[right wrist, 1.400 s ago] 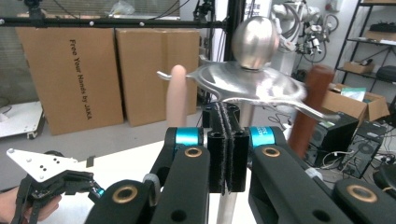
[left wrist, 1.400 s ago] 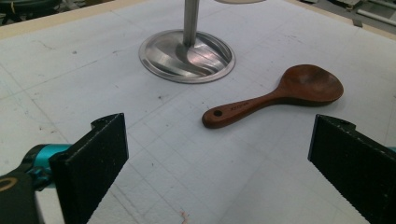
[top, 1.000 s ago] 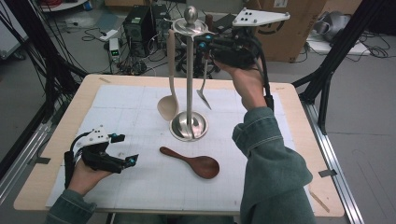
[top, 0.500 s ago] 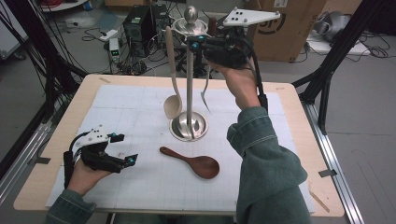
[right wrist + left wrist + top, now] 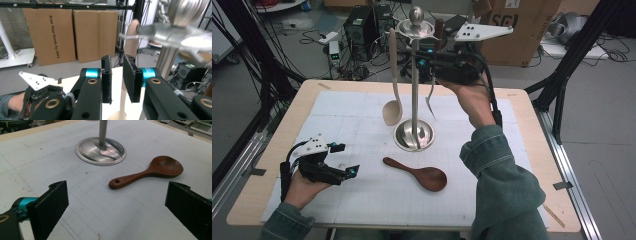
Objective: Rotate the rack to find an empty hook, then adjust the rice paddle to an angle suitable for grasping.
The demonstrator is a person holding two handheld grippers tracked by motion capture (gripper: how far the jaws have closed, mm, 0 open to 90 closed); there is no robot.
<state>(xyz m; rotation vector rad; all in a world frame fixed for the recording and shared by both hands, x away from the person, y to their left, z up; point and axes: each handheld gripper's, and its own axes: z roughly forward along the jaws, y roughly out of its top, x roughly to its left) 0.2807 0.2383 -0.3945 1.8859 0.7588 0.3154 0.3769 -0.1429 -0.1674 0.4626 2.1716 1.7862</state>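
The right gripper point(image 5: 424, 62), jaws narrowly parted and just opening on nothing, sits beside the utensil stand point(image 5: 414, 85) on the white gridded mat point(image 5: 362, 190). Cardboard boxes point(image 5: 62, 35) stand beyond. The left gripper point(image 5: 343, 159) is spread wide, wooden spoon point(image 5: 150, 172) ahead.

The right gripper point(image 5: 424, 64) is raised beside the utensil stand point(image 5: 414, 131), wooden spoon point(image 5: 418, 173) lying below.
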